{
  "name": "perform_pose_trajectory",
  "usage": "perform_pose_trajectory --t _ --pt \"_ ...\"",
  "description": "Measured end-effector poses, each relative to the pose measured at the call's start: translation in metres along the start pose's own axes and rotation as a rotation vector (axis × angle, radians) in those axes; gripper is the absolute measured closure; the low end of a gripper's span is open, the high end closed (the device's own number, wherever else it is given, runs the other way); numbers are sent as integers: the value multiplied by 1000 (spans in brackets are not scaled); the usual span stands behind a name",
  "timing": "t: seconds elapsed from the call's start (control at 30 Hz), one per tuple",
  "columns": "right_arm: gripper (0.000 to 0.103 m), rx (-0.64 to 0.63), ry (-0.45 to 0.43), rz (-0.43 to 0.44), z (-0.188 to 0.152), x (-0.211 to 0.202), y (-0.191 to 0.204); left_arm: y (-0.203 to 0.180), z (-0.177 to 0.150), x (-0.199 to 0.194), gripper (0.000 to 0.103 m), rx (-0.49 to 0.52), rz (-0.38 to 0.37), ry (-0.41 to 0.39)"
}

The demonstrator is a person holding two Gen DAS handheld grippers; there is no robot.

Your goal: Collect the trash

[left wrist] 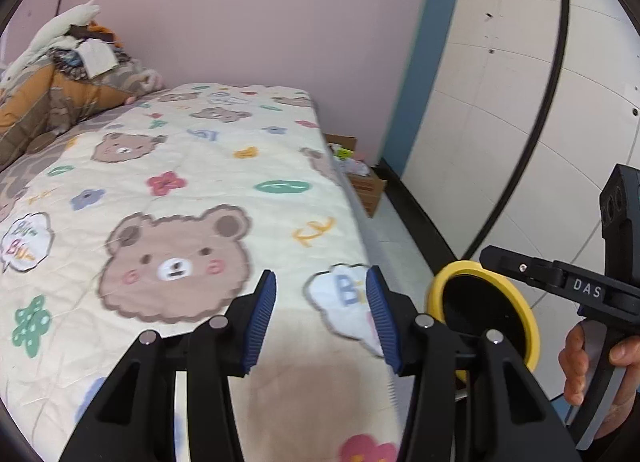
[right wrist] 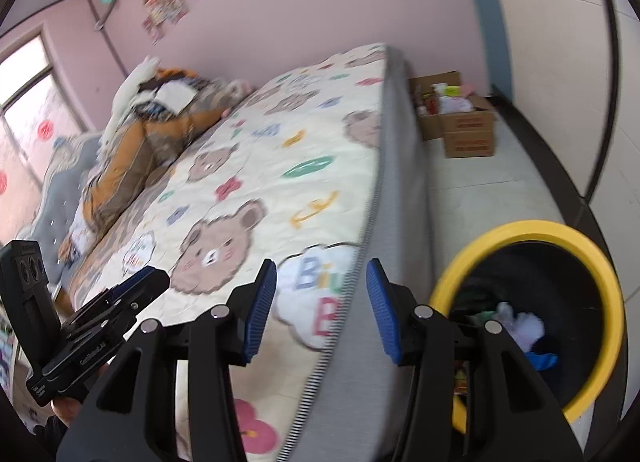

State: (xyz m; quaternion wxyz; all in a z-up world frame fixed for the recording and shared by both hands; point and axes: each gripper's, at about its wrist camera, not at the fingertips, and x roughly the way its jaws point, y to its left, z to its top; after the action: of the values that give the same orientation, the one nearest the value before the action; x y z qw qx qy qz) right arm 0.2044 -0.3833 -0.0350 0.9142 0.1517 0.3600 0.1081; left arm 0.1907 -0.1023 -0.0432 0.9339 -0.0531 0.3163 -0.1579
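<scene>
Trash bin on the floor at the bed's corner, both grippers empty above the bedspread.

The yellow-rimmed black trash bin stands on the floor just beside the grey mattress edge, tipped toward the camera in the right wrist view, with white and blue scraps already lying in it. It sits to the right of both grippers and nearer the right gripper, whose blue-padded fingers are spread with nothing between them. The left gripper hangs over the bear-print bedspread, its fingers likewise apart and empty. No loose trash shows on the bedspread; any next pick probably lies elsewhere. A cardboard box of oddments sits on the floor by the far wall.
</scene>
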Motion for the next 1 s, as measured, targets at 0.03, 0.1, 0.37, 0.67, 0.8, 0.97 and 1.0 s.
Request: perform_pose_trajectory --t 0.03,0.1,0.37,0.67,0.8,0.97,1.0 --pt "57 -9 7 5 0 5 9 8 -2 -4 59 -8 14 -4" --pt "57 -27 18 19 -3 15 29 30 -6 -11 58 -27 52 -15" --pt "49 -73 23 6 -30 57 103 103 -28 -32 42 -77 171 -52" --pt "8 -104 -189 -35 -47 45 137 137 -42 -78 8 -120 285 -245" --pt "8 -115 -273 -64 -49 31 141 136 -40 -94 8 -110 303 -286" --pt "8 -102 -394 -102 -56 10 141 118 -38 -113 8 -47 320 -326" --pt "8 -108 -394 -123 -57 8 142 112 -38 -118 8 -32 324 -338"
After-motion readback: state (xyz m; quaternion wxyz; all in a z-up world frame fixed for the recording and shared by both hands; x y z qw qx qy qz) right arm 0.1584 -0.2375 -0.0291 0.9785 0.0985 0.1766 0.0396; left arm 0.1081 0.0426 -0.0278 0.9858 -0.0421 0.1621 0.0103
